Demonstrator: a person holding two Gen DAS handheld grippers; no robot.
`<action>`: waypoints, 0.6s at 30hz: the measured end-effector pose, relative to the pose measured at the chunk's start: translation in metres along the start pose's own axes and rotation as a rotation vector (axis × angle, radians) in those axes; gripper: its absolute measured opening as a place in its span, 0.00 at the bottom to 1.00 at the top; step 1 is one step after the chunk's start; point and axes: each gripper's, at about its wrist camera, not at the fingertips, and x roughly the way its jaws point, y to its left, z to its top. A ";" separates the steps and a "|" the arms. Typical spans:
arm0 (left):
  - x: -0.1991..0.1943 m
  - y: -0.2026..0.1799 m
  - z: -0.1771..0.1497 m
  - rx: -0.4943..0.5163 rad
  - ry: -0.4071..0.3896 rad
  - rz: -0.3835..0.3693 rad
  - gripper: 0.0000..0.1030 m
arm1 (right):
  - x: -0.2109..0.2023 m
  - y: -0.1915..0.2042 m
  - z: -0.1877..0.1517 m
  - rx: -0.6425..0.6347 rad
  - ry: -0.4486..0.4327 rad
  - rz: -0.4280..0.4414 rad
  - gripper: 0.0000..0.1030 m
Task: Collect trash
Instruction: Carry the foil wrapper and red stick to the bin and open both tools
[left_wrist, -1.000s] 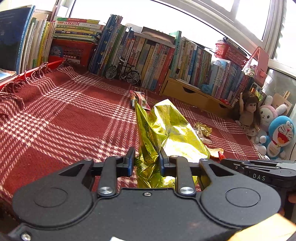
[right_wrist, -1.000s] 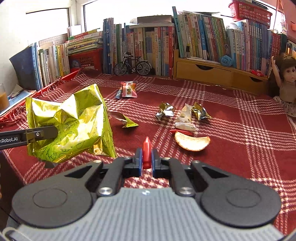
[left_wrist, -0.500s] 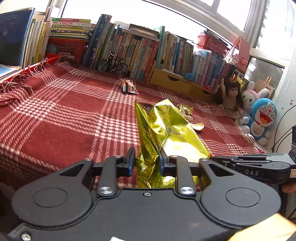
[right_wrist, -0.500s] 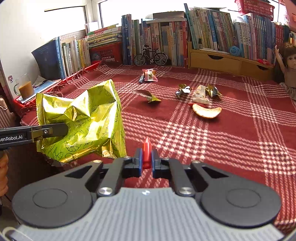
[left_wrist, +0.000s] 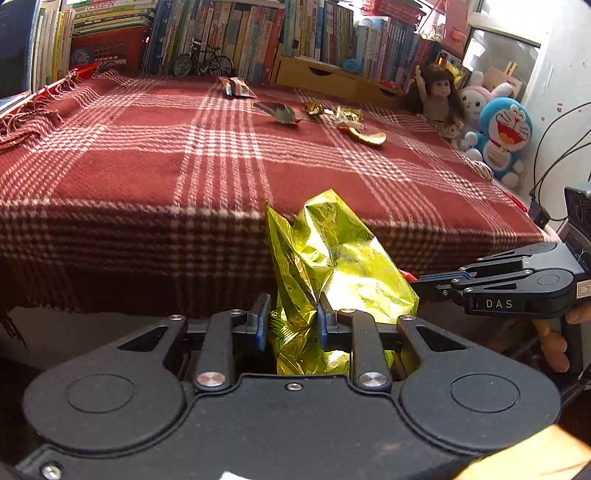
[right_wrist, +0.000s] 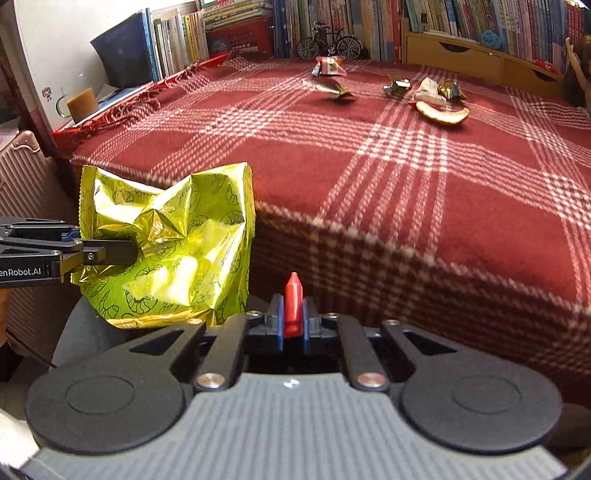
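both grippers have pulled back off the table, past its edge. the left gripper (left_wrist: 291, 317) is clamped on one crinkly gold bag (left_wrist: 332, 258). the right gripper (right_wrist: 293, 325) squeezes one small red piece (right_wrist: 293, 302). six scraps lie far back on the red checked cloth (right_wrist: 406, 192).

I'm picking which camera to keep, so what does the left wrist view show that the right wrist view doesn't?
Left wrist only: the blue plush and rabbit plush at the right edge. Right wrist only: the red scrap clamped in the right gripper, and a mug. Both: the yellow bag held by the left gripper, the peel, and the toy bicycle.
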 end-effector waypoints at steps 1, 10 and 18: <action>0.001 -0.001 -0.004 0.000 0.013 -0.003 0.23 | 0.002 0.000 -0.004 0.003 0.013 0.000 0.14; 0.010 -0.008 -0.023 0.028 0.106 -0.005 0.22 | 0.017 0.000 -0.032 0.027 0.102 -0.010 0.14; 0.030 -0.006 -0.036 0.005 0.225 -0.003 0.22 | 0.027 -0.005 -0.045 0.058 0.159 -0.018 0.14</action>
